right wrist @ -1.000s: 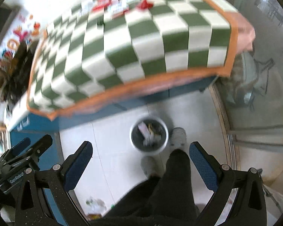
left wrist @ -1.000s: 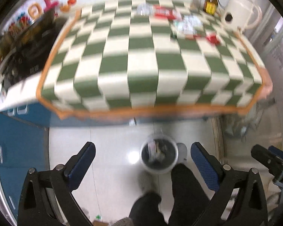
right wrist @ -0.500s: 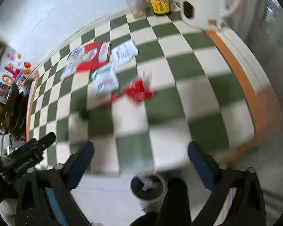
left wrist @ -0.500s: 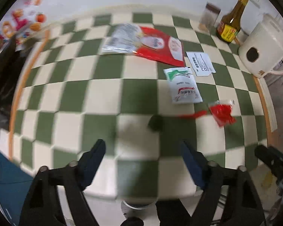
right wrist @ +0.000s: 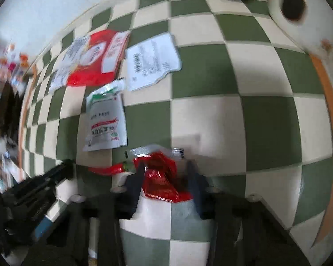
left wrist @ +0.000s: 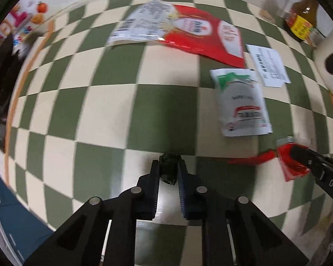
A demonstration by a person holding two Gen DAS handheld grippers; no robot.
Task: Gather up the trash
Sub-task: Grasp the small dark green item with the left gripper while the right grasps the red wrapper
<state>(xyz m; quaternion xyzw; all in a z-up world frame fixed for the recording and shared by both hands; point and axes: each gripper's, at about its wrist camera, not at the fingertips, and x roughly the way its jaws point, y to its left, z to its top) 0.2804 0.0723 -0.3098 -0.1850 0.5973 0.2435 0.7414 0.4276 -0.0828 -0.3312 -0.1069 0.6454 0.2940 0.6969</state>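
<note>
My left gripper [left wrist: 168, 166] is shut on a small dark crumpled scrap [left wrist: 169, 171] on the green-and-cream checked tablecloth [left wrist: 104, 113]. My right gripper [right wrist: 164, 168] has its jaws closed in around a crumpled red wrapper [right wrist: 161, 177], which also shows in the left wrist view [left wrist: 290, 164]. A red chili [right wrist: 107, 169] lies just left of it. A white sachet [left wrist: 240, 105], a white paper slip [left wrist: 269, 65] and a large red-and-white packet [left wrist: 188, 33] lie farther back.
A sauce bottle [left wrist: 302, 22], a small jar [left wrist: 274, 2] and a white appliance [left wrist: 332, 66] stand at the back right. The table's orange hem [right wrist: 330, 119] marks the right edge. Dark clutter [left wrist: 0, 84] sits off the left edge.
Both grippers moved from over the floor bin to low over the table. The left closed on the dark scrap; the right closed in around the red wrapper.
</note>
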